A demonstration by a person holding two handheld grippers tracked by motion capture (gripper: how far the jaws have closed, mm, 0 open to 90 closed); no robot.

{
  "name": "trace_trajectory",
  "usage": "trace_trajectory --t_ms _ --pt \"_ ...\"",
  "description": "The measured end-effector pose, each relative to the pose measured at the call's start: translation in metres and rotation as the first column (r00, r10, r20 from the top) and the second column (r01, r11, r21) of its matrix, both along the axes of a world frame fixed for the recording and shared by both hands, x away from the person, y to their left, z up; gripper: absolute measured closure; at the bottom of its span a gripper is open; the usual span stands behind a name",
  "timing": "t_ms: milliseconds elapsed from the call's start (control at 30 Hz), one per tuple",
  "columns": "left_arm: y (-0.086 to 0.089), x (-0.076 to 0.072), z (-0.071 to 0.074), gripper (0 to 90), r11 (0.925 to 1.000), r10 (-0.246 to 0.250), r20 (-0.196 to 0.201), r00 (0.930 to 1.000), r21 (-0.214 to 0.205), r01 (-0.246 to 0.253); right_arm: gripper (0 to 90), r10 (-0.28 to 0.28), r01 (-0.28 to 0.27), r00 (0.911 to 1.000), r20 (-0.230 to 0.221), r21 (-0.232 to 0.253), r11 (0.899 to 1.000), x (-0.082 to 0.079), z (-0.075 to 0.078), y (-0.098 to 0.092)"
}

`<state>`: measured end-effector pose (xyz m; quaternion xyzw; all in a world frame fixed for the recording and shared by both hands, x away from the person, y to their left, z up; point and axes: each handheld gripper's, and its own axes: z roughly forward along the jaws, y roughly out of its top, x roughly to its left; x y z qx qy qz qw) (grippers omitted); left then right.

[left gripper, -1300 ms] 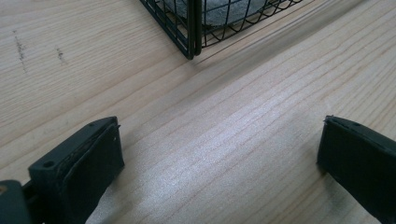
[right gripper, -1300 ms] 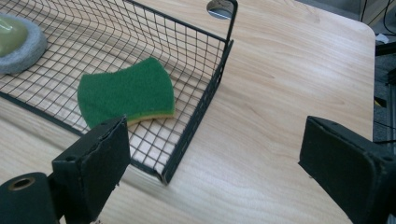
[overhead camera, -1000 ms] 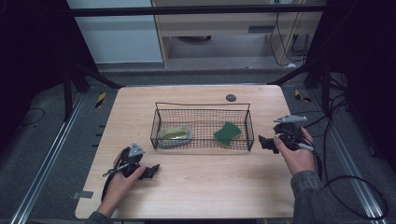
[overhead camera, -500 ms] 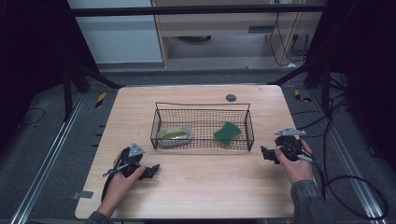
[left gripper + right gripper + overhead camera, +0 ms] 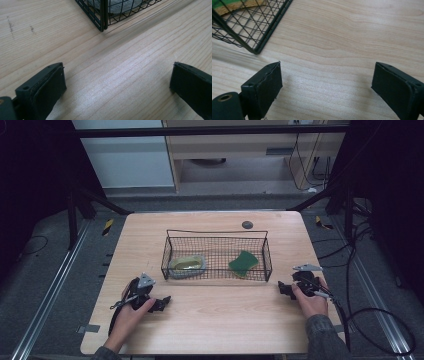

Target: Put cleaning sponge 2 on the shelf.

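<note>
Left gripper (image 5: 162, 302) is seen low on the wooden table (image 5: 215, 330), near its front left corner, held in the person's left hand (image 5: 131, 312). Jaws are spread wide, nothing between them; bare wood grain is seen in the gap in the left gripper view (image 5: 117, 82). It is aimed toward the near left corner of the basket, which sits just ahead of the jaws in that view, not touched.

Black wire basket (image 5: 265, 251) is placed at the table's middle. Inside, at the left end, a grey tray-like item (image 5: 187, 266) with something yellowish-green on it is seen through the mesh; exact nature cannot be told. At the right end, a green sponge (image 5: 243, 262) is propped tilted against the mesh; its yellow underside is seen in the right gripper view (image 5: 239, 3). The two items are well apart within the basket.

A small dark round disc (image 5: 247, 224) lies on the table behind the basket, toward the far edge.

Right gripper (image 5: 281, 289) is held in the right hand (image 5: 311, 301), right of the basket and near its front right corner, low over the table. Jaws are spread wide, nothing gripped; only tabletop is seen between them (image 5: 327, 82). The basket's corner (image 5: 257, 51) is just ahead and to the left of the jaws in that view, clear of them.
</note>
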<state>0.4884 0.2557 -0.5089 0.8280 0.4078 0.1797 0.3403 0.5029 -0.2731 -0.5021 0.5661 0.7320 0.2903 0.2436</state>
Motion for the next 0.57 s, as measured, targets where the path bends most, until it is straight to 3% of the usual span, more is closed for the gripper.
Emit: trace_trajectory --t_ms 100,267,567 --pt "0.0000 0.0000 0.0000 0.0 1.0000 0.000 0.000 1.0000 0.000 0.000 8.4 -0.014 0.014 0.9999 -0.004 0.022 1.000 0.0002 -0.0051 -0.0007" --pt "0.0000 0.0001 0.0000 0.0 1.0000 0.000 0.000 1.0000 0.000 0.000 7.6 -0.035 0.033 0.9985 0.042 0.042 0.999 -0.0007 -0.0097 -0.0015" --pt "0.0000 0.0004 0.0000 0.0 1.0000 0.002 0.001 1.0000 0.001 -0.002 4.8 -0.004 0.003 0.9992 0.039 0.034 0.999 -0.0034 -0.0104 0.0001"
